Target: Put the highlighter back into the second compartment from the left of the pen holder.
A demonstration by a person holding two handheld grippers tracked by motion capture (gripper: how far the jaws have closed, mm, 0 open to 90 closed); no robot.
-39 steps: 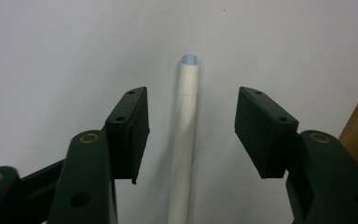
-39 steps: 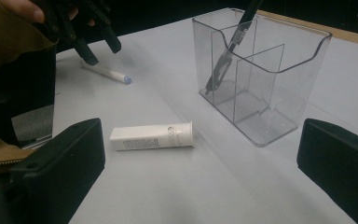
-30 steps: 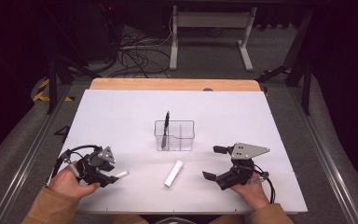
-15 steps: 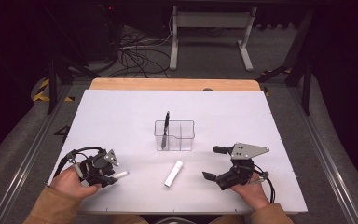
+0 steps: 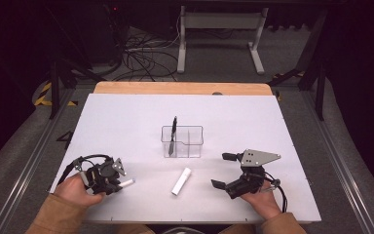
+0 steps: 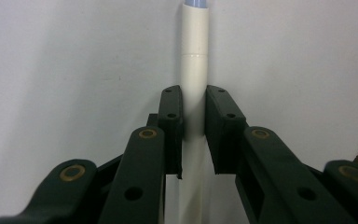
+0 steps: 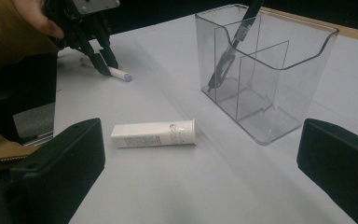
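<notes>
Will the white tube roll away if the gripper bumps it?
Probably a little. The white tube lies on its side on the smooth table, and its capped end looks round. Its other end looks flatter, so it would likely curve and stop soon. It seems small and light, so a nudge should slide it easily.

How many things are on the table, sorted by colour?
White: 2, the pen in the left gripper and the tube.
Black: 1, the pen standing in the organizer.
Clear: 1, the organizer.
Total: 4 things.
</notes>
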